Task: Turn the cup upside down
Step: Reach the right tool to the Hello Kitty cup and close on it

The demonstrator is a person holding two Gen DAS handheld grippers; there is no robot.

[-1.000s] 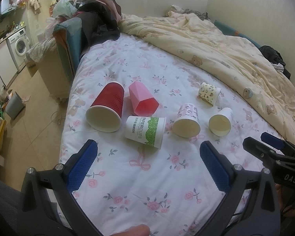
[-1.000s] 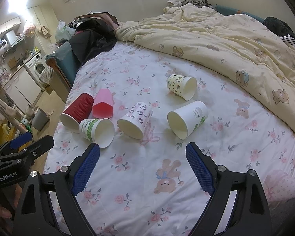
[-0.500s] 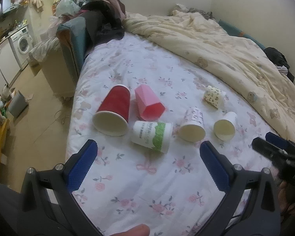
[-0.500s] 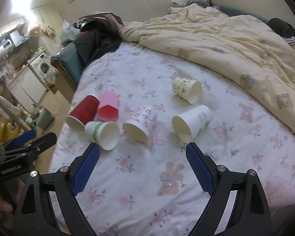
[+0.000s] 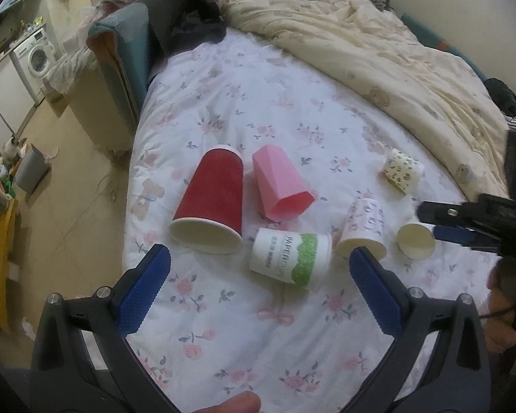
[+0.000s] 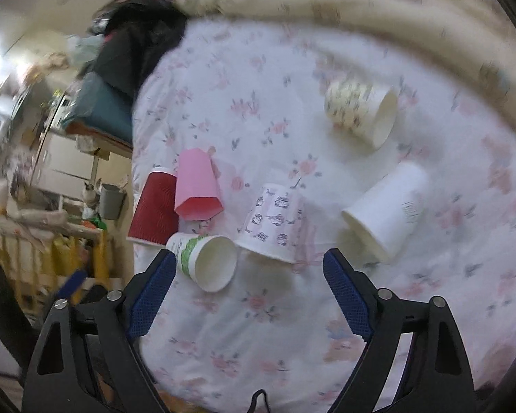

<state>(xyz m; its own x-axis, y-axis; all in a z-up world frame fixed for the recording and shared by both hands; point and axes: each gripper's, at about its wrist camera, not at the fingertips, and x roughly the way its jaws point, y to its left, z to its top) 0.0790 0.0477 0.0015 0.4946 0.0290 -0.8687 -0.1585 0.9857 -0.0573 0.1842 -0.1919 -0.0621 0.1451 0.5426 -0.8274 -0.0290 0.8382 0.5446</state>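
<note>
Left gripper (image 5: pixel 259 280) spread wide, nothing between blue pads, hovering over flowered bedsheet (image 5: pixel 258 110). Right gripper (image 6: pixel 249 287) equally wide, empty; its view blurred. Just beyond fingers, six cups lying on sides: green-banded white cup (image 5: pixel 290 257) nearest, mouth toward right gripper; red ribbed cup (image 5: pixel 210 206) and pink faceted cup (image 5: pixel 280 186) side by side behind it; patterned white cup (image 6: pixel 273 225), plain white cup (image 6: pixel 385 213), small spotted cup (image 6: pixel 361 112) further right. Cream duvet (image 5: pixel 378 55) bunched beyond.

We see open bedsheet (image 5: pixel 223 327) in front of the cups. The red cup (image 5: pixel 211 203), pink cup (image 5: pixel 280 184) and green-printed cup (image 5: pixel 290 256) crowd together, leaving hardly any gap.
</note>
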